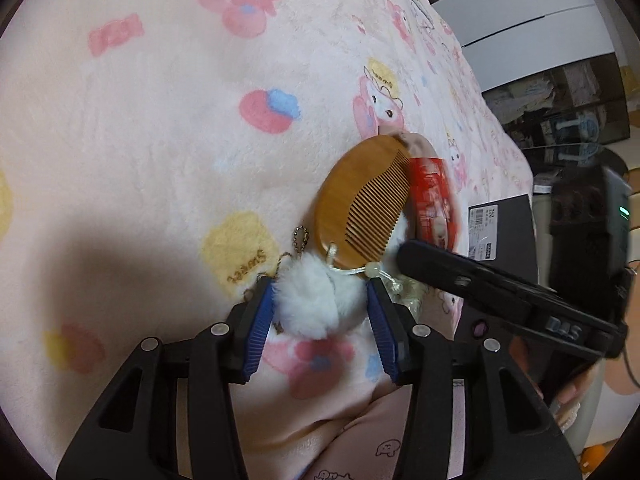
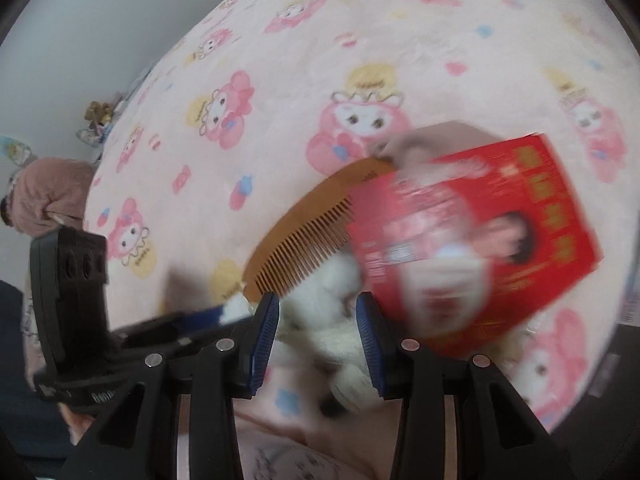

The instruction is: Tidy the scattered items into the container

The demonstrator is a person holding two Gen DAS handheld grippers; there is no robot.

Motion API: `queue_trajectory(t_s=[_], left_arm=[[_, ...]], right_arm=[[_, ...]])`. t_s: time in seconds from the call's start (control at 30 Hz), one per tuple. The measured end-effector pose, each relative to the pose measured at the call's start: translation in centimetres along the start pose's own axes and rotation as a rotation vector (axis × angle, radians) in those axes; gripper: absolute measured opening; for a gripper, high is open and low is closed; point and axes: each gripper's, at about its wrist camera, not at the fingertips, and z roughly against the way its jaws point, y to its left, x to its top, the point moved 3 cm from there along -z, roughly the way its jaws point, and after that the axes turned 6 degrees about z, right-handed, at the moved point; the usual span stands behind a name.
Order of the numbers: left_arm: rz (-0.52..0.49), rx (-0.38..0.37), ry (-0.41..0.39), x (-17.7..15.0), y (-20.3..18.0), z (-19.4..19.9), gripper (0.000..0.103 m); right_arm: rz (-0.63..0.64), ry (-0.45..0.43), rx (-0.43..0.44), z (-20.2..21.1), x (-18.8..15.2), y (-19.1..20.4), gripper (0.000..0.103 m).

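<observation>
The left gripper (image 1: pixel 320 300) straddles a white fluffy pom-pom (image 1: pixel 316 304) on the pink bed blanket (image 1: pixel 160 120); beyond lie a wooden comb (image 1: pixel 356 196) and red box (image 1: pixel 430 196).

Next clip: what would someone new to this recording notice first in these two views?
Probably the bright red box, lying on the pink cartoon-print blanket at the right of the small pile. Against its left edge lies the wooden comb, teeth toward the box. Just below the comb, a white fluffy pom-pom sits between the blue fingers of the left gripper.
</observation>
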Motion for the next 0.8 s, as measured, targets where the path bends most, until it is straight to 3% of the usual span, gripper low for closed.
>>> queue_trajectory(t_s=[0.07, 0.17, 0.37, 0.8], left_arm=[[0.016, -0.001, 0.002, 0.1, 0.3, -0.1, 0.045], [0.022, -0.03, 0.0, 0.1, 0.2, 0.4, 0.04], [-0.051, -0.047, -0.021, -0.5, -2.5, 2.8, 0.036], [-0.232, -0.147, -0.023, -4.9, -11.9, 7.9, 0.036]], right_arm=[[-0.013, 0.062, 0.038, -1.7, 0.2, -0.3, 0.036], [-0.048, 0.06, 0.117, -1.8, 0.2, -0.7, 0.035], [-0.045, -0.041, 0.124, 1.3, -1.1, 0.7, 0.032], [-0.084, -0.328, 0.082, 13.7, -5.5, 2.0, 0.032]])
